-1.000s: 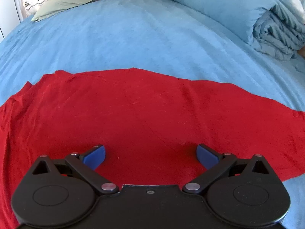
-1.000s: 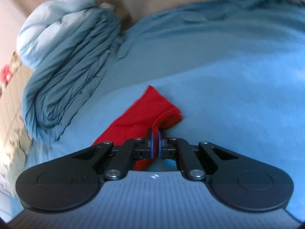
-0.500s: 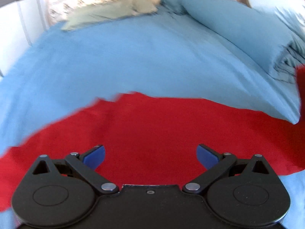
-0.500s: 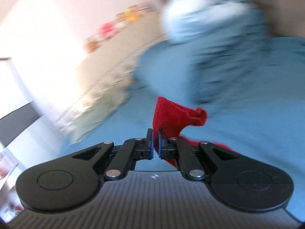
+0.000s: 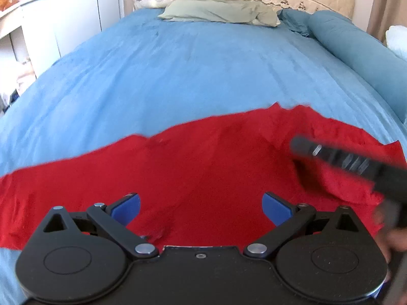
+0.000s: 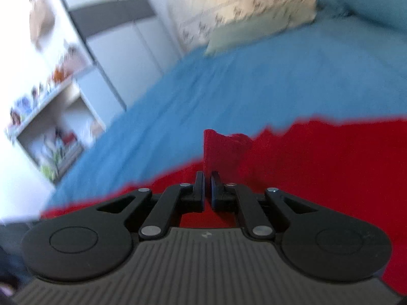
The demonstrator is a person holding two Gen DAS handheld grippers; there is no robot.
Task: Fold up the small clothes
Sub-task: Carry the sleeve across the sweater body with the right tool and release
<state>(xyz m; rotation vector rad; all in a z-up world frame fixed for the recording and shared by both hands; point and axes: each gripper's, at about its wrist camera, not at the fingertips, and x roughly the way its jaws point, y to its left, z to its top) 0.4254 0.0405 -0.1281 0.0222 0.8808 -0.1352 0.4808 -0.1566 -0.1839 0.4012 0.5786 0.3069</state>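
Left wrist view: the red garment (image 5: 203, 167) lies on the blue bed (image 5: 193, 71), long axis running left to right, directly ahead of and beneath the left claw (image 5: 201, 208), whose blue pads stand wide apart, gripping nothing. Right wrist view: the right claw (image 6: 207, 190) is clamped on a soft, napped corner of the garment standing upright ahead of its fingertips; the rest spreads flat to the right.

We see a bed (image 5: 190, 76) covered by a blue sheet. A red garment (image 5: 203, 172) lies spread across its near part. At the far end rest a pale green pillow (image 5: 221, 12) and, to the right, a blue bolster (image 5: 356, 50).
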